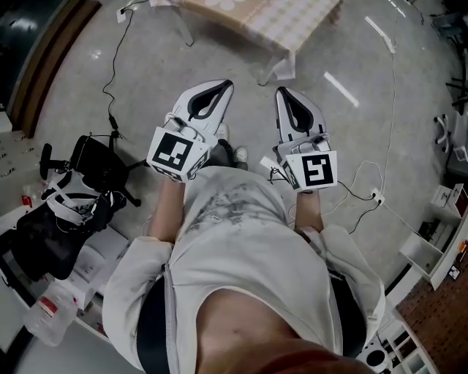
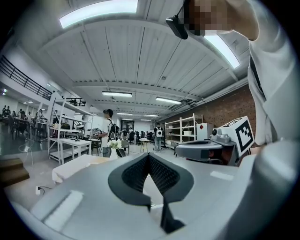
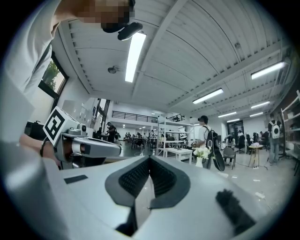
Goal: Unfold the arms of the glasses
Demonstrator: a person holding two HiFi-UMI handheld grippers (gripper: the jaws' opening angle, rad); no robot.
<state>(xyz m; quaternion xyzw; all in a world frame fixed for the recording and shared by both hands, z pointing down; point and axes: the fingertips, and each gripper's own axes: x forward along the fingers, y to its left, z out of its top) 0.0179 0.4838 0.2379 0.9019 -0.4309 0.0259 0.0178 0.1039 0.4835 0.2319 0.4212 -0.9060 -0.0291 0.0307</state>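
The room is a large workshop hall with a glossy grey concrete floor (image 1: 73, 80) and a white ribbed ceiling (image 2: 140, 51) hung with long strip lights. A red brick wall (image 2: 225, 105) runs along one side, with white metal open shelving (image 2: 185, 129) in front of it. Farther off there are white work tables and several people standing about, some wearing backpacks. In the head view, a table covered with a beige checked cloth (image 1: 270, 22) stands on the floor ahead of the person. Thin black cables (image 1: 111, 117) trail across the floor to its left. A small white vase of pale flowers (image 3: 202, 154) stands in the middle distance.

The person wears a pale grey jacket (image 1: 241, 248) and holds both tools level, side by side in front of the body and well short of the table. The white and black left gripper (image 1: 227, 84) has its ribbed dark pads meeting at the tips, with nothing between them. The matching right gripper (image 1: 280, 91) is likewise closed and empty.

The glasses cannot be made out in any view.
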